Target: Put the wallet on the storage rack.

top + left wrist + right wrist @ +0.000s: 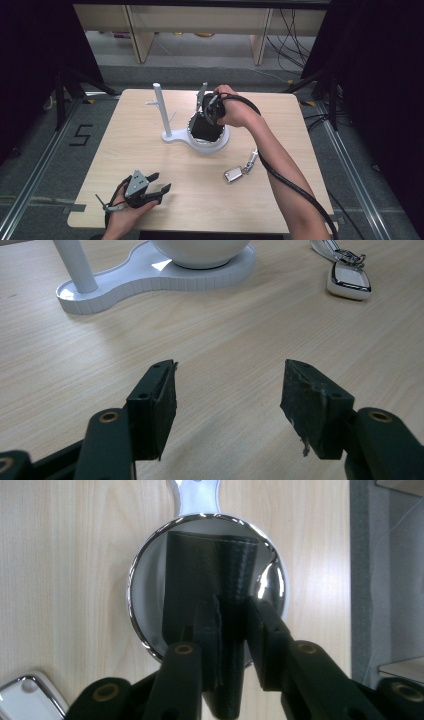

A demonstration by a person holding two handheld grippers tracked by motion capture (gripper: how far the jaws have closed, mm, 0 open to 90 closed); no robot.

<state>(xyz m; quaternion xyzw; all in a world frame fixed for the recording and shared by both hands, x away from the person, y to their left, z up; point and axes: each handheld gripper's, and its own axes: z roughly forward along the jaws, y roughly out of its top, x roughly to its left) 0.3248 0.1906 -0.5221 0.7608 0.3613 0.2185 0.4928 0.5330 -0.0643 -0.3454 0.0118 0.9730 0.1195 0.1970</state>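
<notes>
Standing on edge in the round dish (pixel 131 590), the black wallet (pixel 195 570) is flanked by the right gripper's (pixel 231 605) narrowly parted jaws. Whether it is pinched cannot be told. It could be tipped out if snagged on withdrawal.

Table (pixel 225 340): pale wood-grain top, smooth, matt. Stand (pixel 150 280): white plastic, smooth, slight sheen; its bowl (pixel 270 585) shows a bright, mirror-like rim. Wallet (pixel 200 575) in the bowl: black, matt, leather-like, one strip with a woven texture. Key fob (pixel 350 282): glossy chrome-like metal. Left gripper (pixel 227 405) pads (pixel 312 405): black, matt, frayed at edges
</notes>
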